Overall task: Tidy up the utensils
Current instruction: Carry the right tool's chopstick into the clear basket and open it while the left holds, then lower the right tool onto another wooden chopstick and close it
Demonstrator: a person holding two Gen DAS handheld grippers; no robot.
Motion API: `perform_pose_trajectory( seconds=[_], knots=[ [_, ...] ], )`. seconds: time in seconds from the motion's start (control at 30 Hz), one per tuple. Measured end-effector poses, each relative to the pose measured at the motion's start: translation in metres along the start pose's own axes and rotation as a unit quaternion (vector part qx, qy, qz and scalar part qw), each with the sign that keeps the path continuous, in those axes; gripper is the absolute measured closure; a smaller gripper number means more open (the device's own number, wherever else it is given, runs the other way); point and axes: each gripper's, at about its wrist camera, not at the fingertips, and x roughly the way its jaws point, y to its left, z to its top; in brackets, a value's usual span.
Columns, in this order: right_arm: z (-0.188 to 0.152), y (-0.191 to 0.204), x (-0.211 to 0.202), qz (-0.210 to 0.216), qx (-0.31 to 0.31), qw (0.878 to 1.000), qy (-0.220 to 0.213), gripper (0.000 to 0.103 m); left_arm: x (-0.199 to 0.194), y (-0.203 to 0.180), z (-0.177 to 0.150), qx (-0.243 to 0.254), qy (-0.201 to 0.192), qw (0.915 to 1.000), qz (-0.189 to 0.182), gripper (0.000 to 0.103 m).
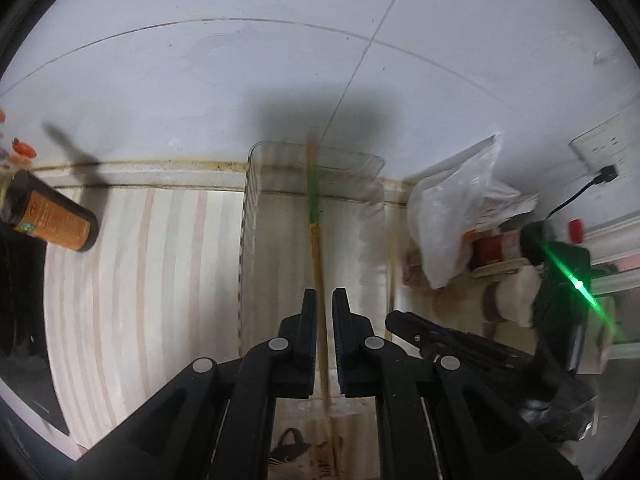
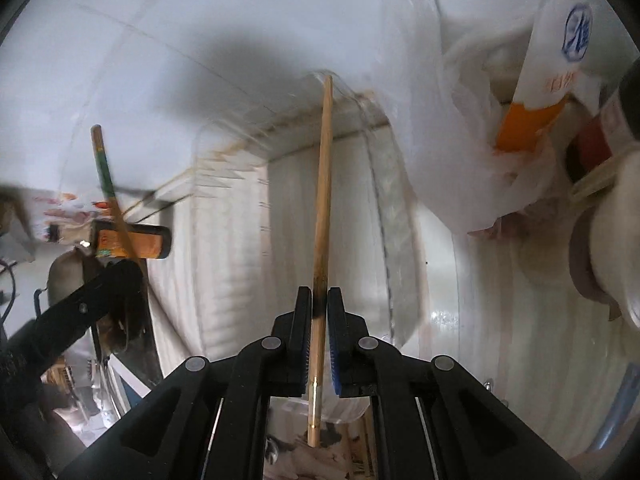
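Observation:
My left gripper (image 1: 324, 293) is shut on a wooden chopstick with a green band (image 1: 313, 200), which points forward over a clear plastic bin (image 1: 256, 184). My right gripper (image 2: 319, 291) is shut on a plain wooden chopstick (image 2: 323, 184), its tip over the same clear bin (image 2: 224, 184). In the right wrist view the left gripper (image 2: 120, 276) shows at the left with its green-banded chopstick (image 2: 105, 176). In the left wrist view part of the right gripper (image 1: 404, 320) shows at the right.
A striped wooden counter (image 1: 140, 280) meets a white tiled wall (image 1: 240, 80). An orange-labelled dark bottle (image 1: 52, 216) lies at the left. A white plastic bag (image 1: 452, 216), packets and a roll (image 1: 516, 296) crowd the right. A wall socket with a plug (image 1: 604, 152) is at the far right.

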Motion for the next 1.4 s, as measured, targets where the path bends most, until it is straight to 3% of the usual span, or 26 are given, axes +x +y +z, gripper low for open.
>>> perform_pose_trajectory(
  seconds=[0.03,0.17,0.2,0.23,0.3,0.37,0.43,0.5,0.57,0.67,0.77,0.83,0.97,1.03,1.07,1.1,1.3,1.4],
  knots=[
    [0.001,-0.005,0.0,0.006,0.008,1.0,-0.001,0.068,0.0,0.0,-0.002,0.002,-0.005,0.9999,0.01,0.095],
    [-0.012,-0.02,-0.014,0.011,0.02,0.999,-0.024,0.066,-0.016,0.013,-0.02,0.006,-0.046,0.997,0.062,0.084],
    [-0.018,-0.024,-0.02,0.01,0.019,0.999,-0.032,0.066,-0.021,0.02,-0.025,0.005,-0.057,0.9957,0.073,0.072],
    [-0.023,-0.028,-0.027,0.007,0.018,0.999,-0.039,0.066,-0.028,0.024,-0.033,0.004,-0.074,0.9933,0.089,0.052],
    [-0.039,-0.037,-0.041,-0.017,0.013,0.998,-0.059,0.064,-0.04,0.033,-0.052,0.0,-0.106,0.9877,0.116,0.024],
    [-0.061,-0.044,-0.053,-0.039,0.008,0.996,-0.078,0.059,-0.049,0.041,-0.074,-0.007,-0.131,0.9826,0.131,0.019],
    [-0.084,-0.052,-0.061,-0.063,0.006,0.994,-0.09,0.053,-0.052,0.046,-0.095,-0.003,-0.14,0.9801,0.141,0.0],
    [-0.104,-0.059,-0.062,-0.072,0.006,0.993,-0.096,0.052,-0.047,0.05,-0.119,-0.005,-0.135,0.9777,0.161,0.0],
    [-0.126,-0.071,-0.056,-0.08,0.011,0.993,-0.087,0.052,-0.033,0.052,-0.144,-0.006,-0.115,0.9808,0.157,0.0],
    [-0.156,-0.088,-0.04,-0.08,0.034,0.994,-0.068,0.052,0.006,0.05,-0.182,-0.008,-0.053,0.9877,0.147,0.0],
    [-0.176,-0.107,-0.027,-0.092,0.055,0.993,-0.055,0.054,0.047,0.042,-0.21,-0.012,0.006,0.9933,0.115,0.005],
    [-0.184,-0.118,-0.02,-0.101,0.069,0.991,-0.049,0.062,0.068,0.029,-0.223,0.0,0.037,0.994,0.103,0.026],
    [-0.195,-0.136,-0.013,-0.111,0.087,0.989,-0.047,0.065,0.108,0.003,-0.238,0.04,0.084,0.9914,0.092,0.052],
    [-0.198,-0.14,-0.013,-0.11,0.092,0.988,-0.048,0.065,0.121,-0.004,-0.243,0.052,0.097,0.9898,0.09,0.078],
    [-0.2,-0.141,-0.013,-0.108,0.093,0.989,-0.047,0.065,0.121,-0.005,-0.245,0.055,0.091,0.9898,0.095,0.084],
    [-0.202,-0.141,-0.013,-0.105,0.092,0.989,-0.045,0.065,0.119,-0.006,-0.246,0.062,0.085,0.989,0.104,0.098],
    [-0.208,-0.114,0.0,-0.088,0.05,0.995,-0.019,0.065,0.105,0.032,-0.262,0.04,0.082,0.9879,0.125,0.099],
    [-0.206,-0.093,0.026,-0.091,0.032,0.995,-0.005,0.065,0.099,0.047,-0.267,0.028,0.081,0.9882,0.127,0.099]
  ],
)
